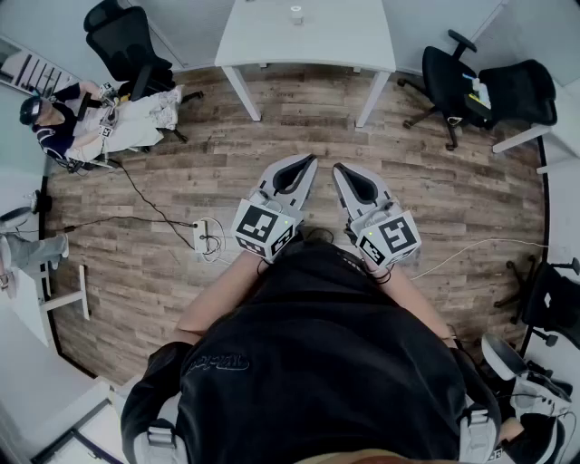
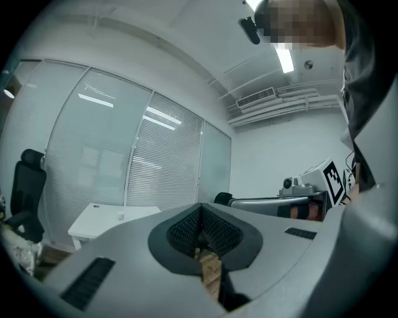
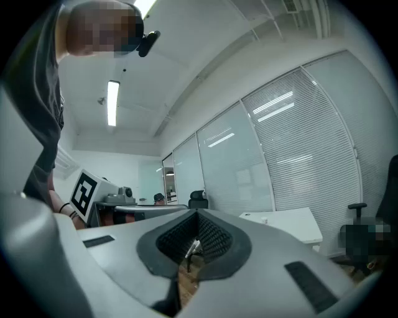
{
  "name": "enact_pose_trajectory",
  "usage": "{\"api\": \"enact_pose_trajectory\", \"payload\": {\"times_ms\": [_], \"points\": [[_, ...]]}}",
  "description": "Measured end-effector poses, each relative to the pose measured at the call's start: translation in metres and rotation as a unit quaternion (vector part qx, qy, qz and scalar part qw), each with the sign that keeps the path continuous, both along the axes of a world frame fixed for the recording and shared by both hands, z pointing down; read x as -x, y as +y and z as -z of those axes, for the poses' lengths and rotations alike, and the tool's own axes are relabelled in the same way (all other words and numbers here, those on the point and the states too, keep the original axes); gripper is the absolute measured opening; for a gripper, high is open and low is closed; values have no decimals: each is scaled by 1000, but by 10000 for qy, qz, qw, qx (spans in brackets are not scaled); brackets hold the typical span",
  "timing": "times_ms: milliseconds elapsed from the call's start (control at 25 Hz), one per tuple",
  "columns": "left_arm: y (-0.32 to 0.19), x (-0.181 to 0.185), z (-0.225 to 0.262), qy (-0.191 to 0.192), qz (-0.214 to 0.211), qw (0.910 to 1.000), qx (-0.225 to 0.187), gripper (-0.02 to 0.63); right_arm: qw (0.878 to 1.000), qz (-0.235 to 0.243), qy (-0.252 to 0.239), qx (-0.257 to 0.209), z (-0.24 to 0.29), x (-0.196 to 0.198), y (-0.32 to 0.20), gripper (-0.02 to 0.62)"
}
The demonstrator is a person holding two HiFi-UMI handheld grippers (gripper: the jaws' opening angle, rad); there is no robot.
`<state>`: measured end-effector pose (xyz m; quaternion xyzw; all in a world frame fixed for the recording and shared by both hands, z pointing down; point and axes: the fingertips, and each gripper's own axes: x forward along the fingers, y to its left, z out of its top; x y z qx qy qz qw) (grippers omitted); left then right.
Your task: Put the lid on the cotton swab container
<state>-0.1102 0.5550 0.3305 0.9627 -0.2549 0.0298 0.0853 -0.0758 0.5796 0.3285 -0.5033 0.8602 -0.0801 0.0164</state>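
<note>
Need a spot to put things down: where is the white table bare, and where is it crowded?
The white table is bare left and right of the small container. Wood floor before the table is open. Crowded: power strip and cables at left, office chairs flanking the table.

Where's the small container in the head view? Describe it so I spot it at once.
Find the white table at the top of the head view, across the wooden floor. Near the middle of its top stands a small pale container, the only thing on that table.
</note>
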Motion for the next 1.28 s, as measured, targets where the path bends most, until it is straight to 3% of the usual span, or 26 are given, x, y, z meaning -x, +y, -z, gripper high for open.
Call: {"api": "enact_pose_trajectory", "payload": {"times_ms": [720,1000,1280], "points": [[-33,13,-10,53,-124,9999,96,14,9998,-80,-167,106,-9,11,-35,23],[-89,28,-14,160,-61,9998,143,14,9997,-134,-91,185,-15,20,-87,23],[-157,51,-8,100,-282,9995,25,14,9996,-165,-184,152,-8,49,-162,23]]}}
